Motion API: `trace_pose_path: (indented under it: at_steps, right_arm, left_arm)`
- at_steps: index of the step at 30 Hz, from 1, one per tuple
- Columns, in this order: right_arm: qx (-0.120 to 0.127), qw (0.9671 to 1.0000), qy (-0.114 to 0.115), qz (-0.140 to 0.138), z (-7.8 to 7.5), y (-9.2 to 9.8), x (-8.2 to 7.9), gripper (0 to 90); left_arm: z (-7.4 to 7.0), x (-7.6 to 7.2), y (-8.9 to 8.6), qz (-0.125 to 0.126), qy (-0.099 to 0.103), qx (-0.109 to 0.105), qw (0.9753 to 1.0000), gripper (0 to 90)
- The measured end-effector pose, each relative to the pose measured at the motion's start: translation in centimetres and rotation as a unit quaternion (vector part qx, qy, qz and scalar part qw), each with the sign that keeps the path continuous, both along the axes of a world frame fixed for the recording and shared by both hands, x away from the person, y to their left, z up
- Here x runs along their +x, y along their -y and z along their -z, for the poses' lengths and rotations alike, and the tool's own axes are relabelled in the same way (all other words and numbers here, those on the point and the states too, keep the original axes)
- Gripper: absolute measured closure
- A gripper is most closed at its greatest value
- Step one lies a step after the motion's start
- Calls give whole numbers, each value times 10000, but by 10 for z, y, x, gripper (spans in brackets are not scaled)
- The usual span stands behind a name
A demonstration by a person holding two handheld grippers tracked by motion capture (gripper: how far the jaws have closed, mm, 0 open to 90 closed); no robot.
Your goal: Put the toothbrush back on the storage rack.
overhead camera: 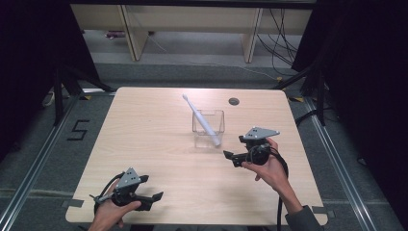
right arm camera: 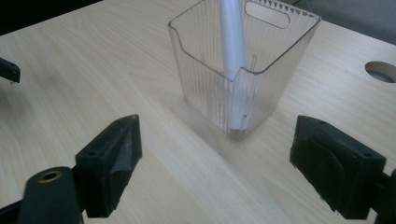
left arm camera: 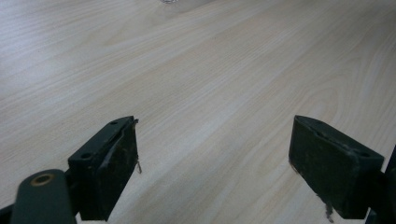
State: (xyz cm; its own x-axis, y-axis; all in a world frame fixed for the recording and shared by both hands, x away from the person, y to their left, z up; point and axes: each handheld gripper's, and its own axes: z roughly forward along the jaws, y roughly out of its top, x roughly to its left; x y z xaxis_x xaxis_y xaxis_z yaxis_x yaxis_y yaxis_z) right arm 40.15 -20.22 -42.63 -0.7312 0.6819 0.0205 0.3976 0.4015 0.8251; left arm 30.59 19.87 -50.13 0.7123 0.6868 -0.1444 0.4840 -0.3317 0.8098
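From the high view, one wooden table (overhead camera: pixel 159 144) carries one clear plastic bin (overhead camera: pixel 208 122), standing a little toward the far edge and right of centre. One white toothbrush (overhead camera: pixel 202 120) stands tilted in it, its foot at the bin's near right corner and its head leaning out over the far left rim. One round cable hole (overhead camera: pixel 234 101) sits near the far edge, just beyond the bin. Two grippers are out. The left gripper (overhead camera: pixel 153 198) is down at the near edge toward the left corner, held in one hand (overhead camera: pixel 113 214), jaws apart and holding nothing. The right gripper (overhead camera: pixel 230 158) hovers near the right edge, just this side of the bin, in the other hand (overhead camera: pixel 272 168), its jaws pointing toward the bin.

Over to the left gripper view: two black jaws spread wide, the left gripper (left arm camera: pixel 215 163) released, bare tabletop (left arm camera: pixel 210 70) between them.

Now the right gripper view: again two jaws standing well apart, the right gripper (right arm camera: pixel 215 163) released and gripping nothing. The bin (right arm camera: pixel 219 88) stands upright straight ahead, apart from the jaws, with one slot handle in its far wall. The toothbrush (right arm camera: pixel 232 42) handle runs down its near corner to the floor of the bin. The cable hole (right arm camera: pixel 382 71) shows at the right.
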Motion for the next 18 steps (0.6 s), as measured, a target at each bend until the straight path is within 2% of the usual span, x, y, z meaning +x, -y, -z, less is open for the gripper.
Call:
trace_pose_path:
  at_steps: [1, 2, 4, 5, 6, 8, 9, 10, 11, 12, 13, 17, 18]
  right_arm:
    - [57, 9999, -52, 76, 1, -1, -2, 166]
    - [25, 10000, -41, -4, 2, 0, -2, 165]
    - [48, 10000, -39, 12, 5, 0, -4, 164]
    - [106, 9998, -160, 31, 6, -1, -6, 163]
    - [55, 9999, -97, -60, 7, 0, -5, 163]
    - [45, 10000, -58, -21, 9, 0, -7, 163]
    - [99, 9998, -136, 114, 10, 0, -11, 163]
    - [73, 9999, -155, 25, 10, 0, -10, 163]
    - [21, 10000, 10, -11, 12, 2, -9, 164]
    - [77, 9998, -201, 36, 13, 1, -12, 163]
    - [-4, 10000, -33, -3, 14, 2, -11, 164]
    - [-16, 9999, -167, 2, 19, 1, -16, 165]
    - [-23, 10000, -70, -9, 20, 1, -16, 166]
  left_arm:
    - [0, 0, 0, -19, 8, -16, 10000, 150]
    - [0, 0, 0, -20, -8, -16, 10000, 150]
    - [0, 0, 0, -10, -3, -4, 10000, 150]
    - [0, 0, 0, -19, 12, -12, 10000, 150]
    - [0, 0, 0, -38, 32, -25, 10000, 150]
    - [0, 0, 1, -44, 29, 17, 10000, 150]
    - [0, 0, 1, -42, 54, -5, 10000, 150]
    - [0, -1, 1, -42, 24, -5, 10000, 150]
    - [0, 0, 1, -39, 57, -42, 10000, 150]
    - [0, 0, 0, -43, 60, -33, 10000, 150]
    - [1, 0, 0, -42, 61, -36, 10000, 150]
    - [0, 0, 1, -43, 43, 19, 10000, 150]
    - [0, 0, 1, -48, 44, 28, 10000, 150]
